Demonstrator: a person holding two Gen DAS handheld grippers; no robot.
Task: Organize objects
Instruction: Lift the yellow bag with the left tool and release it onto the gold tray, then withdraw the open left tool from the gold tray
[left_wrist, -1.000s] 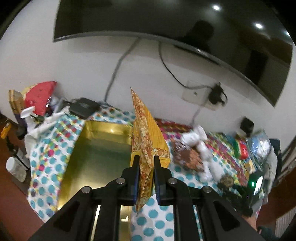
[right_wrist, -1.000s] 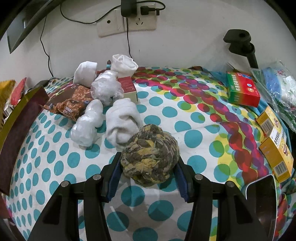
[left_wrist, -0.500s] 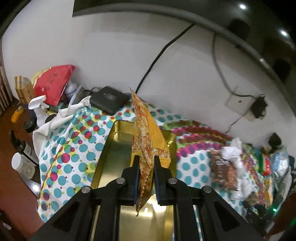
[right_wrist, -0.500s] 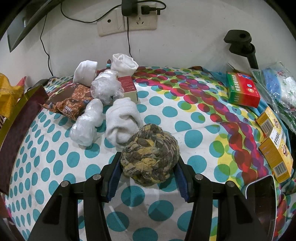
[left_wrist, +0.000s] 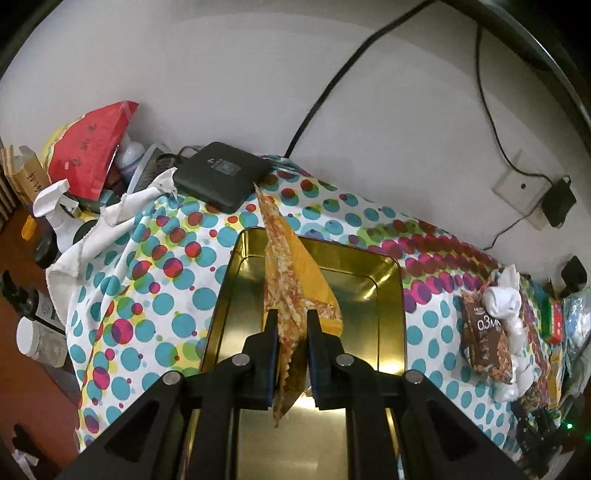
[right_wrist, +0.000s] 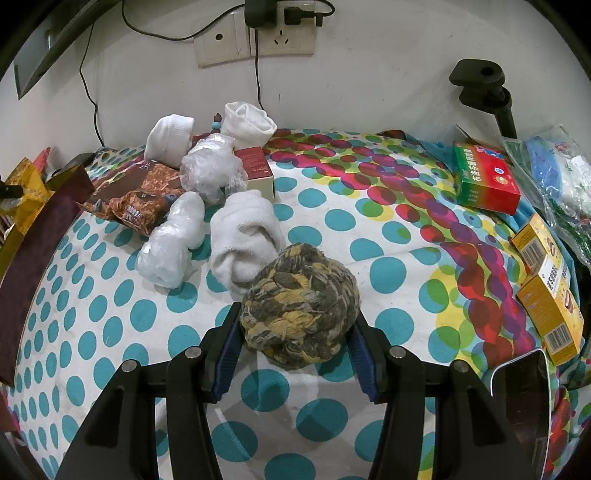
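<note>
Left tongs (left_wrist: 289, 334) pinch an orange snack packet (left_wrist: 291, 280) over the gold tin (left_wrist: 388, 295) at frame centre; right tongs (right_wrist: 295, 334) clamp a rope ball (right_wrist: 301, 308).

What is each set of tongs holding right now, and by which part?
The left tongs pinch the yellow snack packet near its crimped bottom edge; the right tongs clamp the braided rope ball across its sides.

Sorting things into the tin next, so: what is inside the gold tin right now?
The gold tin shows only bare shiny floor. The left gripper holds a yellow snack packet above it, hiding the middle strip.
</note>
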